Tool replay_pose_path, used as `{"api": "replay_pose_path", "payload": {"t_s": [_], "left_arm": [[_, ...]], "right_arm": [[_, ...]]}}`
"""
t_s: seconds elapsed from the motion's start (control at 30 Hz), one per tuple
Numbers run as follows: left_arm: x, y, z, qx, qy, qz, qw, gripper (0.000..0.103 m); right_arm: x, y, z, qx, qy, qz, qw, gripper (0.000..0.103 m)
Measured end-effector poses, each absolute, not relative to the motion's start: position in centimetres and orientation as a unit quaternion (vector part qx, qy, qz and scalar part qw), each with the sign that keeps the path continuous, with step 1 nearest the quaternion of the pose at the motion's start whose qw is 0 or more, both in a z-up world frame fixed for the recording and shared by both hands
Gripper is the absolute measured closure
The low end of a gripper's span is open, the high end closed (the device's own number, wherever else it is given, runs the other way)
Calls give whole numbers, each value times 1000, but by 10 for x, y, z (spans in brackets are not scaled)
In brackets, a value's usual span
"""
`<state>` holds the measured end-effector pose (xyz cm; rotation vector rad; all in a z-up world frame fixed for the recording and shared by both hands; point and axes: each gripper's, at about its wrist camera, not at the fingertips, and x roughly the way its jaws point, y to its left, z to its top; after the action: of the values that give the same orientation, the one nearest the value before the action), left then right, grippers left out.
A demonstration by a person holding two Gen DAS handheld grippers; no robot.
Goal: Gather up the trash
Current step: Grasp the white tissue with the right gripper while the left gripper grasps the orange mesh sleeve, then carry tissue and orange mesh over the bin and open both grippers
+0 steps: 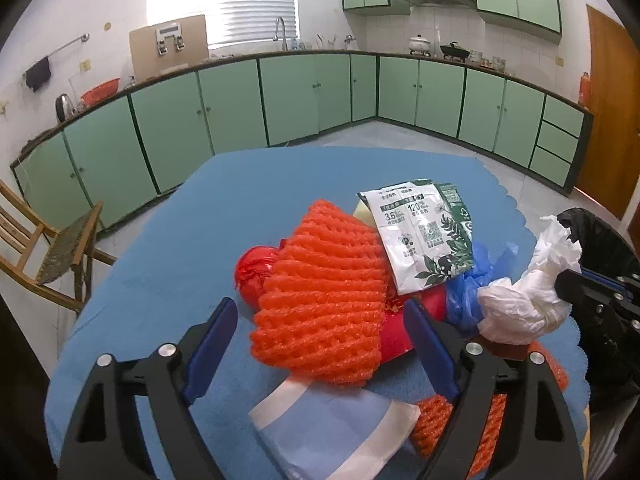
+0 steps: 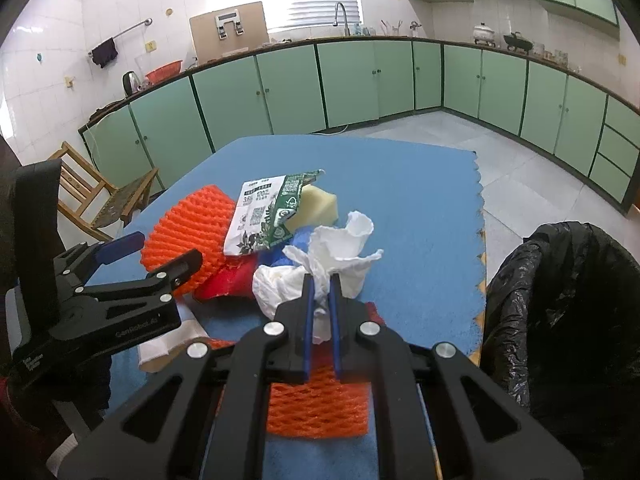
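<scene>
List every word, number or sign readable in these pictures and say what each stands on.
"3.6" and "120": white-and-green milk carton, flattened on the pile.
Recycling-style tree logo and QR code: same carton, green side.
"GenRobot.AI": side of the left gripper; this reading is uncertain.
Small Chinese print on the carton: too blurred to read.

The right hand-held gripper (image 2: 320,280) has its blue pads pinched tight on a crumpled white tissue (image 2: 320,258), which bulges out ahead of the fingertips. Below it an orange foam net (image 2: 320,410) lies flat on the blue worktop (image 2: 420,208). To the left, the left hand-held gripper (image 2: 160,252) stands with jaws apart beside a bigger orange foam net sleeve (image 2: 188,224). A flattened milk carton (image 2: 264,216) leans against a yellow sponge (image 2: 316,206). A black bin bag (image 2: 560,280) gapes at the right.
</scene>
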<state>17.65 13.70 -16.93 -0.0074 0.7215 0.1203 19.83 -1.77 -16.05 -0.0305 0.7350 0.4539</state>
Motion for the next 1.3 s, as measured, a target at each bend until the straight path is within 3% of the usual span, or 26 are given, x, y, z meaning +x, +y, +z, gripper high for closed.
{"api": "replay_pose_path", "payload": {"t_s": [0.17, 0.23, 0.33, 1.3], "left_arm": [[175, 141, -170, -16, 359, 53, 932, 59], [173, 143, -168, -12, 356, 57, 933, 80], [170, 146, -166, -14, 353, 55, 934, 88], [129, 104, -81, -6, 261, 17, 965, 91]], "right_arm": [[200, -18, -159, -13, 359, 217, 908, 96], [200, -16, -158, -14, 358, 218, 908, 96], [199, -16, -157, -14, 356, 220, 908, 96], [169, -61, -89, 7, 283, 195, 939, 96]]}}
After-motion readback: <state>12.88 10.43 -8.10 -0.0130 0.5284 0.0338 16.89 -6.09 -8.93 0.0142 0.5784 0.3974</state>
